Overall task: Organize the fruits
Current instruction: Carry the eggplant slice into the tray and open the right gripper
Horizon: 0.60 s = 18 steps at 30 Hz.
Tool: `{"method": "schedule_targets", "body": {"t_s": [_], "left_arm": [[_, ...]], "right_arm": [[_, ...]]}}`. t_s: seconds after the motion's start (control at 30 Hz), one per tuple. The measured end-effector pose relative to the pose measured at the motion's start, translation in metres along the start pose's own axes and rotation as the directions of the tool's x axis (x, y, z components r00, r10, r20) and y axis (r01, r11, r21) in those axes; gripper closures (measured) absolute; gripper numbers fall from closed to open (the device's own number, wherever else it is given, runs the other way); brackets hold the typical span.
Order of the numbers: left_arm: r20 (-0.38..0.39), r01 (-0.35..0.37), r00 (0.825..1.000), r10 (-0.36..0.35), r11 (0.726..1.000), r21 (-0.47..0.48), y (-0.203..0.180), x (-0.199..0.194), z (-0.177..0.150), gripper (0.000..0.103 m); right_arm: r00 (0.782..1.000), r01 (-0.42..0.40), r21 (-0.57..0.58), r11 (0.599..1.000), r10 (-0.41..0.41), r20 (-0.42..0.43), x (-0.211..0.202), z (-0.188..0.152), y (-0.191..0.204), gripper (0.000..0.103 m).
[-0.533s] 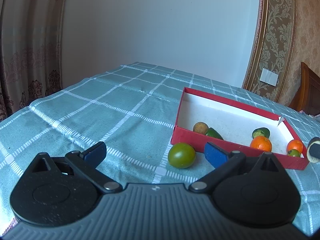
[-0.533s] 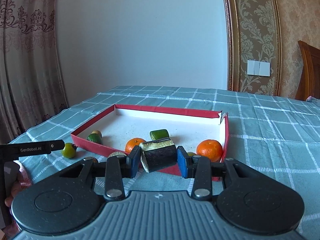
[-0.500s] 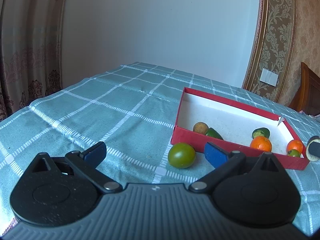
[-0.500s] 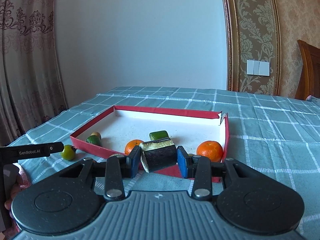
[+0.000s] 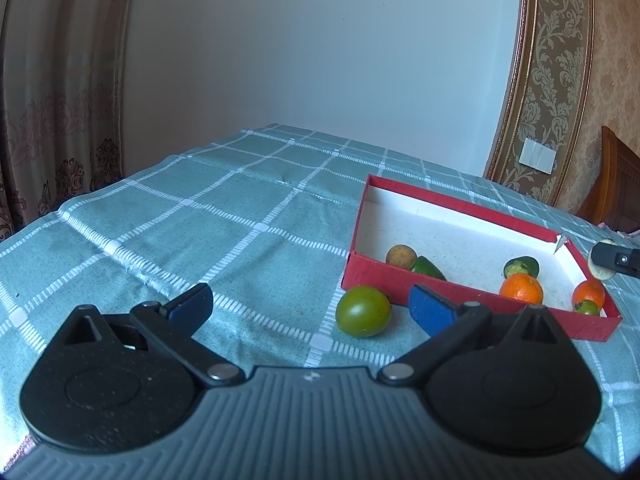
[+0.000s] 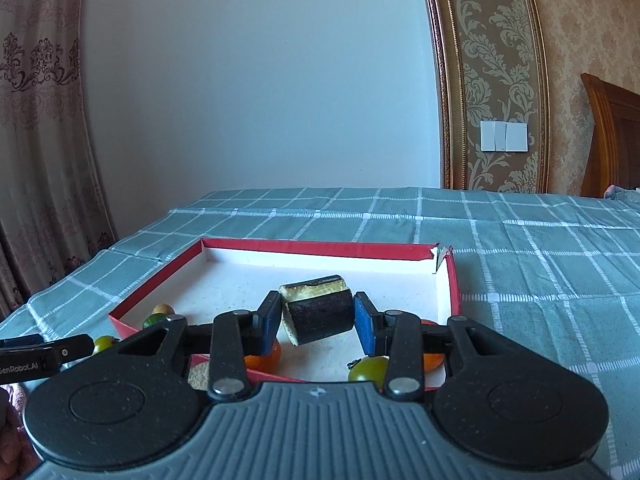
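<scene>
Tongs first: the right gripper (image 6: pixel 317 322) has its blue pads (image 6: pixel 269 322) pressed on either side of a dark chunk (image 6: pixel 318 314) with a pale cut face, lifted above the white floor of the red box (image 6: pixel 158 278). The chunk sits tilted between the pads, its pale end turned up and to the left. Below and behind these tongs, inside the box, lie an orange (image 6: pixel 262 358) partly hidden by the left finger, a second orange (image 6: pixel 434 362) behind the right finger, and a small green fruit (image 6: pixel 368 368) between them near the front wall. The left gripper (image 5: pixel 310 308) is spread wide with nothing between its pads, low over the checked cloth (image 5: pixel 200 220). A green tomato (image 5: pixel 363 311) rests on the cloth between the pads, nearer the right one, just outside the box's (image 5: pixel 400 278) near wall. Inside the box, in the left view, a brown fruit (image 5: pixel 401 256) touches a green piece (image 5: pixel 427 267) in the near corner, with another green piece (image 5: pixel 521 267) just behind an orange (image 5: pixel 521 288), and a second orange (image 5: pixel 589 293) beside a small green fruit (image 5: pixel 587 307) at the far end. Curtains (image 5: pixel 52 80) hang at the left.
</scene>
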<state>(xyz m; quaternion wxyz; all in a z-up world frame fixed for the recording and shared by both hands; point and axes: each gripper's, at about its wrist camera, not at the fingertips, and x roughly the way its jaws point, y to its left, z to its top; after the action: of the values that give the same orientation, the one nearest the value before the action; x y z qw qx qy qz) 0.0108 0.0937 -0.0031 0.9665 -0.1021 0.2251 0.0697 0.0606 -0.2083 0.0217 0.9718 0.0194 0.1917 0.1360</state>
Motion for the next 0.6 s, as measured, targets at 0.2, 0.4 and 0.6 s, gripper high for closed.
{"method": "schedule_targets", "body": {"t_s": [0.2, 0.4, 0.6], "left_arm": [[0.000, 0.000, 1.000, 0.000, 1.000, 0.000, 0.000, 0.000, 0.000, 0.000], [0.001, 0.003, 1.000, -0.003, 1.000, 0.000, 0.001, 0.000, 0.000, 0.000], [0.000, 0.002, 1.000, -0.002, 1.000, 0.000, 0.000, 0.000, 0.000, 0.000]], "right_arm": [[0.999, 0.027, 0.019, 0.999, -0.027, -0.020, 0.018, 0.000, -0.007, 0.065], [0.998, 0.053, 0.037, 0.998, -0.052, -0.030, 0.029, -0.003, -0.015, 0.065], [0.997, 0.063, 0.050, 0.997, -0.061, -0.035, 0.036, -0.005, -0.019, 0.065]]}}
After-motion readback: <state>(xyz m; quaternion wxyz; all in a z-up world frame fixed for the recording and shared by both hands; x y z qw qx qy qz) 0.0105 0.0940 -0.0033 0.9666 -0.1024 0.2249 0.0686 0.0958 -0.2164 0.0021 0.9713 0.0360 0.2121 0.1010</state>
